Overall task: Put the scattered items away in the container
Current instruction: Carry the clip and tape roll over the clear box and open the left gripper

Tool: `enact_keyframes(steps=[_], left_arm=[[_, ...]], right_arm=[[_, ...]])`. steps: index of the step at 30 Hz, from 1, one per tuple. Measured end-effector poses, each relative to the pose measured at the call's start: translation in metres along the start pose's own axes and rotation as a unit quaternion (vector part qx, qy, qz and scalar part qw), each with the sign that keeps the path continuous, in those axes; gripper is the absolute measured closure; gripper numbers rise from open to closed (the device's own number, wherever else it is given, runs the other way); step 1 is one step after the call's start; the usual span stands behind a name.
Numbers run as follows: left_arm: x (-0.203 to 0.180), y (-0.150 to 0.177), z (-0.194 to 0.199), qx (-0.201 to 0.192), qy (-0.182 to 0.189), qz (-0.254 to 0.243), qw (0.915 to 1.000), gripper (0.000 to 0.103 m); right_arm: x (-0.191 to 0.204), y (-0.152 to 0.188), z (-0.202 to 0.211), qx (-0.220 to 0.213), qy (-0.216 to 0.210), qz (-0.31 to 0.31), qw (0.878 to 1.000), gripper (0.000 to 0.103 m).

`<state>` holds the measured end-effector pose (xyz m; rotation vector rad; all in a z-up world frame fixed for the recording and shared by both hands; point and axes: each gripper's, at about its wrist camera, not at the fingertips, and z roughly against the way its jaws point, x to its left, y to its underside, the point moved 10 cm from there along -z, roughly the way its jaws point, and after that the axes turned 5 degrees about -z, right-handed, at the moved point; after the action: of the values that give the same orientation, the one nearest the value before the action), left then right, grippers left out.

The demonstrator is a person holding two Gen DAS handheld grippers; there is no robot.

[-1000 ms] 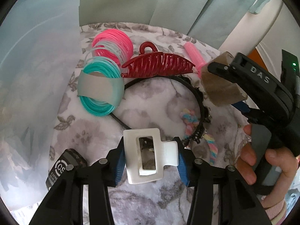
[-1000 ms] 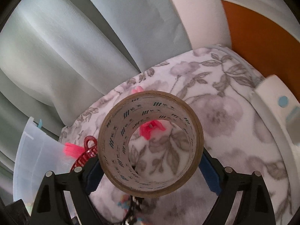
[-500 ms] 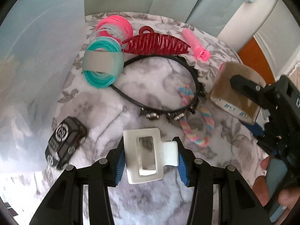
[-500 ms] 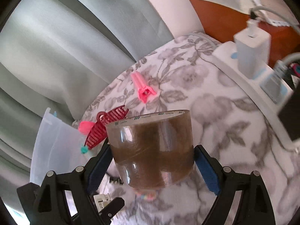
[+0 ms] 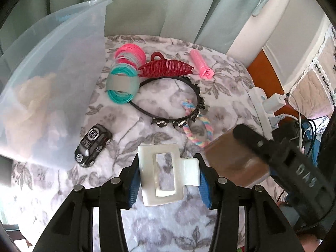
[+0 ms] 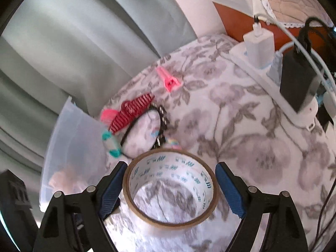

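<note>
A white clip [image 5: 166, 174] sits pinched between the blue pads of the left gripper [image 5: 168, 177] at the lower centre of the left wrist view, held above a floral cloth [image 5: 168, 226]. At the right edge of that frame, the right gripper [image 6: 171, 185] carries a brown tape roll [image 6: 171, 187]; in its own view the roll fills the space between the jaws, the left pad against it, while a thin gap seems to show at the right pad, so a firm grip cannot be told. Those jaws have just been closing slightly with the roll between them. The translucent bin [image 5: 52, 79] stands at the upper left, tilted against the curtain [image 5: 147, 6]. On the cloth beside it lie pink and teal bangles [image 5: 126, 73], a red claw clip [image 5: 166, 69], a pink roller [image 5: 200, 64], a black headband [image 5: 168, 117], a pastel rope tie [image 5: 198, 130] and a black toy car [image 5: 93, 145]. A power strip [image 6: 262, 71] with plugged chargers lines the upper right of the right wrist view.
</note>
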<state>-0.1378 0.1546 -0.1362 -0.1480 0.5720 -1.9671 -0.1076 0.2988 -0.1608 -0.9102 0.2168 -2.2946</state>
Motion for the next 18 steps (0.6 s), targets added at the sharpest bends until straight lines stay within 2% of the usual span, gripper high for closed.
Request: enact_keyframes(steps=[6,11,18], left_arm=[[0.011,0.003,0.001,0.003,-0.01,0.011,0.9999,0.054],[0.017,0.008,-0.002,0.008,-0.013,0.013,0.9998,0.054],[0.025,0.013,-0.01,0.017,-0.012,0.02,0.9996,0.054]], right_arm=[[0.003,0.014,-0.004,0.014,0.019,0.026,0.999,0.015],[0.002,0.029,-0.014,0.047,0.001,0.004,0.999,0.015],[0.004,0.039,-0.016,0.057,0.006,0.007,0.998,0.014]])
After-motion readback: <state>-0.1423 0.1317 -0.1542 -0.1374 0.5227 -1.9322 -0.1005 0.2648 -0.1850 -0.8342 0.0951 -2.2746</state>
